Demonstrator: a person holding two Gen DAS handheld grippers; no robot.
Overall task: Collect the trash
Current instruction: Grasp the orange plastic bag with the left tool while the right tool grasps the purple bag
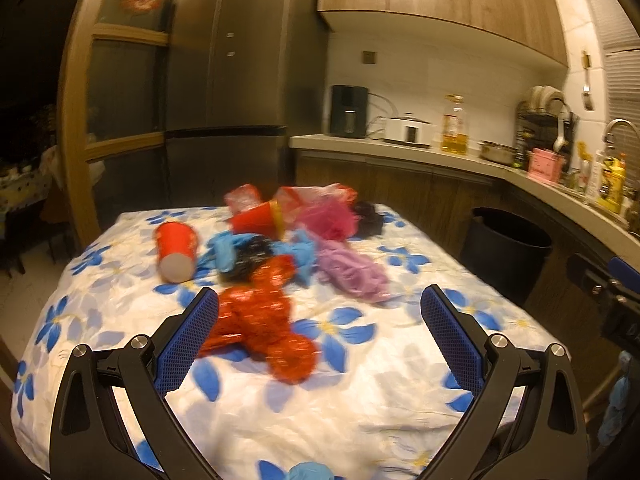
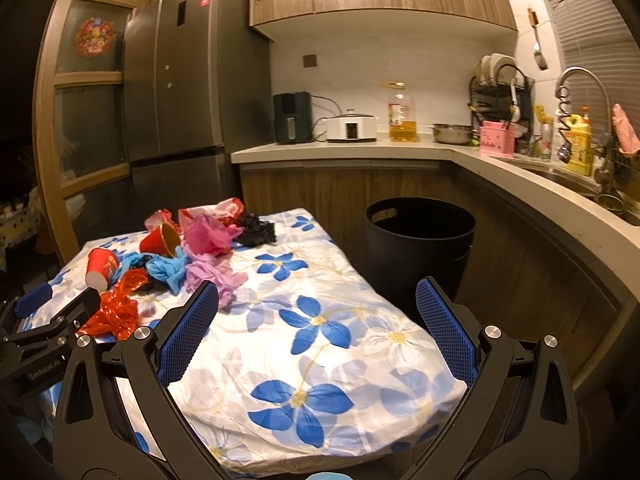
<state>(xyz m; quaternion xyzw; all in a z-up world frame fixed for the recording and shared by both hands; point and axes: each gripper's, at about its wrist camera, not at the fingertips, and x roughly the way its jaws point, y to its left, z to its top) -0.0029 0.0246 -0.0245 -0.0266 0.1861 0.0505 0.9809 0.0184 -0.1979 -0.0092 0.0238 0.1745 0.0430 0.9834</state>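
Observation:
A pile of trash lies on the flowered tablecloth (image 1: 360, 392): a crumpled red wrapper (image 1: 264, 320), a red paper cup (image 1: 176, 252) on its side, a second red cup (image 1: 256, 218), blue gloves (image 1: 228, 252), a lilac bag (image 1: 352, 272), a pink bag (image 1: 328, 216) and a black bag (image 1: 368, 216). My left gripper (image 1: 318, 308) is open, just short of the red wrapper, holding nothing. My right gripper (image 2: 318, 300) is open over the bare cloth (image 2: 320, 352), right of the pile (image 2: 180, 256). A black bin (image 2: 420, 240) stands on the floor to the table's right.
A grey fridge (image 2: 192, 80) stands behind the table. The L-shaped counter (image 2: 360, 146) holds an air fryer, a white cooker, an oil bottle, a steel bowl, a dish rack and a sink with a tap (image 2: 580, 76). Wooden cupboards hang above.

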